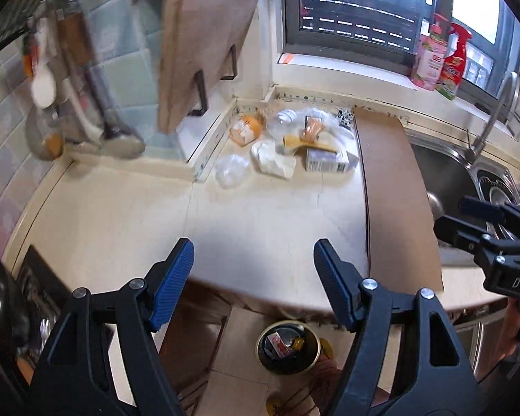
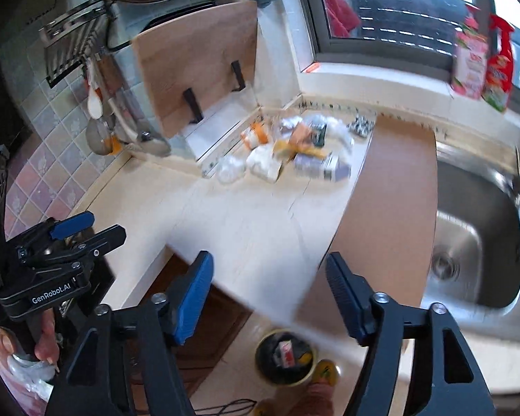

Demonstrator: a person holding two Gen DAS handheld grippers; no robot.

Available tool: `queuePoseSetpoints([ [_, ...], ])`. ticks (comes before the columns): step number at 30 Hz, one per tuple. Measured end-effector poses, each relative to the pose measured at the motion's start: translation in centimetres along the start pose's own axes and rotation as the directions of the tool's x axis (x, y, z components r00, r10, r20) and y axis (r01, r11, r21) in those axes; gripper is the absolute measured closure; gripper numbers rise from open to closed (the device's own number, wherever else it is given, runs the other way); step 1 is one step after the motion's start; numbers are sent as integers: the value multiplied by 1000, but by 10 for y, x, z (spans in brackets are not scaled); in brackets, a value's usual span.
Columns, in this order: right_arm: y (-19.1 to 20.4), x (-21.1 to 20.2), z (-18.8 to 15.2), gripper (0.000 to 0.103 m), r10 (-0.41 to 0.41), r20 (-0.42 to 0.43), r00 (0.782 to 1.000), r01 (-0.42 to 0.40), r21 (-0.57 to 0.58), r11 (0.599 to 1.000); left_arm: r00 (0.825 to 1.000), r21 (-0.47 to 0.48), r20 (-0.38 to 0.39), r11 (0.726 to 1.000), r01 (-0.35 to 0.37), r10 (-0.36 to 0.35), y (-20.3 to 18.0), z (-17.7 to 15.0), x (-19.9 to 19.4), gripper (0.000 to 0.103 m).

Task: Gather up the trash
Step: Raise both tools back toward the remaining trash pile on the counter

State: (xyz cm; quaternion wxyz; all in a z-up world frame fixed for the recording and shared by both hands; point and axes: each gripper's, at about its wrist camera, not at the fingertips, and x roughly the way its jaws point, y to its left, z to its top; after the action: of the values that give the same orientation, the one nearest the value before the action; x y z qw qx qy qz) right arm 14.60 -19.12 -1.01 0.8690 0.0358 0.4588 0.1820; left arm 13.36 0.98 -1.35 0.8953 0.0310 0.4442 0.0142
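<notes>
A pile of trash point(image 1: 291, 138) lies in the far corner of the cream counter point(image 1: 156, 215): a crumpled white paper point(image 1: 272, 159), clear plastic point(image 1: 230, 170), an orange wrapper point(image 1: 246, 128), a banana peel point(image 1: 308, 143) and a small carton point(image 1: 326, 161). The pile also shows, blurred, in the right wrist view point(image 2: 294, 145). A round bin point(image 1: 287, 346) holding scraps stands on the floor below the counter edge; it also shows in the right wrist view point(image 2: 284, 355). My left gripper point(image 1: 253, 280) is open and empty above the counter's near edge. My right gripper point(image 2: 268, 294) is open and empty too.
A brown board point(image 1: 395, 190) lies beside the steel sink point(image 1: 447, 180) with its tap point(image 1: 492, 121). A wooden cutting board point(image 1: 204, 41) stands in a rack. Utensils point(image 1: 69, 104) hang on the tiled wall. Spray bottles point(image 1: 440, 59) stand on the window sill.
</notes>
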Motion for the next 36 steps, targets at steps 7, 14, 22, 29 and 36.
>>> queuePoseSetpoints([
  [7, -71, 99, 91, 22, 10, -68, 998, -16, -79, 997, 996, -23, -89, 1000, 5, -7, -18, 71, 97, 34],
  [14, -113, 209, 130, 22, 32, -151, 988, -55, -151, 987, 987, -50, -159, 999, -10, 2, -30, 100, 191, 34],
  [22, -116, 292, 133, 22, 51, -225, 973, -107, -246, 963, 977, -72, -211, 997, 26, -41, -31, 106, 251, 34],
  [29, -113, 323, 134, 22, 85, -262, 961, -170, -321, 932, 972, -48, -225, 997, 63, -73, -27, 109, 270, 34],
  [36, -98, 335, 120, 43, 81, -304, 949, -206, -405, 891, 967, -51, -237, 996, 80, -90, -19, 110, 279, 34],
])
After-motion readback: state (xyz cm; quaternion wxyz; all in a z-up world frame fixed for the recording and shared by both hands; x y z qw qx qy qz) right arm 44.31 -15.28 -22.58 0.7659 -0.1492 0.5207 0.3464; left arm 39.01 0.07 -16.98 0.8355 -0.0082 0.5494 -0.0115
